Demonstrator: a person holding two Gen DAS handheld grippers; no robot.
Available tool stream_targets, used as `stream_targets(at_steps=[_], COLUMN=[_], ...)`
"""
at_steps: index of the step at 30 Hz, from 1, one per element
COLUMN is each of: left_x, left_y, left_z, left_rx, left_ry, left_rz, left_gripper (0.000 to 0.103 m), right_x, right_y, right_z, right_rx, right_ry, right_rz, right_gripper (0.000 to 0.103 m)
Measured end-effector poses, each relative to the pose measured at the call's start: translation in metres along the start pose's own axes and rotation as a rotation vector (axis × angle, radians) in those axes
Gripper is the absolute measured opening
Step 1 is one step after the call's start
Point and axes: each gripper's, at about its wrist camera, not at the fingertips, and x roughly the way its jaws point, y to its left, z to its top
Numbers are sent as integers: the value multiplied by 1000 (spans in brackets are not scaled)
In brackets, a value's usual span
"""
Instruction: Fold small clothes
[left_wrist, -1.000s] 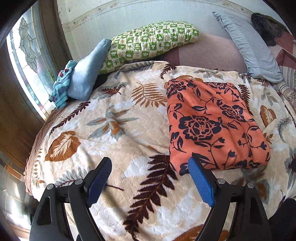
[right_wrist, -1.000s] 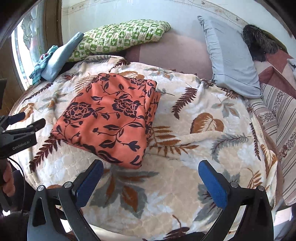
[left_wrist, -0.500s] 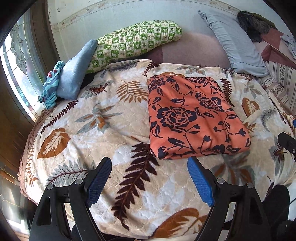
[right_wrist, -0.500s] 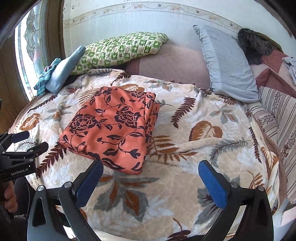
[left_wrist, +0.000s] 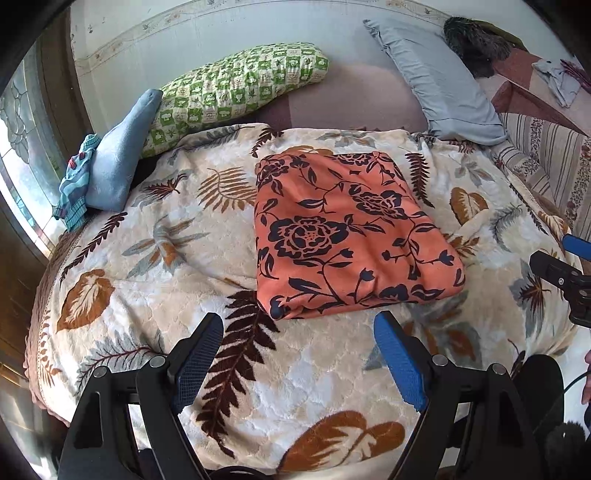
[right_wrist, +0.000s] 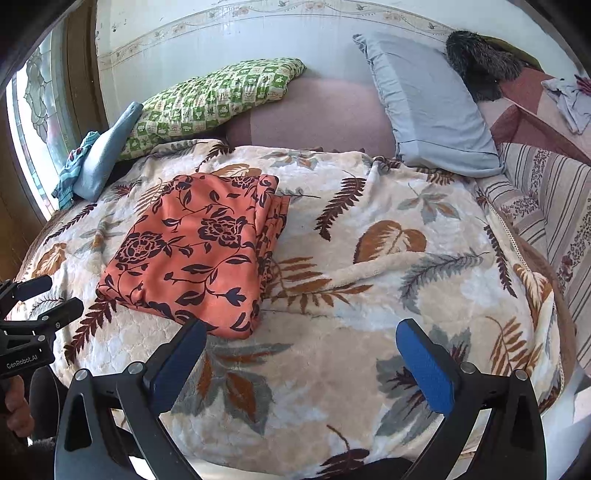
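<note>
So the folded orange cloth with the dark navy flower print (left_wrist: 351, 236) is sitting flat on the cream fleece blanket with brown and grey leaves (left_wrist: 147, 266), a neat rectangle with its stacked fold edges showing on the right side in the right wrist view (right_wrist: 192, 251). The left gripper (left_wrist: 299, 354) has its blue-padded fingers spread wide with nothing in them, and the cloth's near edge lies just ahead, between the fingertips and nearer the right one. The right gripper (right_wrist: 301, 360) is wide apart too, empty, with the cloth ahead of its left finger. Way past the fingers there's a green checked pillow (left_wrist: 236, 85) and a grey-blue pillow (right_wrist: 428, 107) against the wall. No containers anywhere that I can see.
</note>
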Motion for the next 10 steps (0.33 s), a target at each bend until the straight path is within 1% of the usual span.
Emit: stream_targets(at_steps=[4,10], left_x=[-3,-23], left_y=[-3,-8], left_z=[5,15], left_rx=[-9,-21], left_ry=[7,-64], left_rz=[-39,-38], left_gripper=[83,83], right_x=[0,-2], right_y=[-3,-1], right_z=[1,1], right_rx=[8,-16], right_ry=[0,2], right_rz=[-5,-9], right_gripper=[103,103])
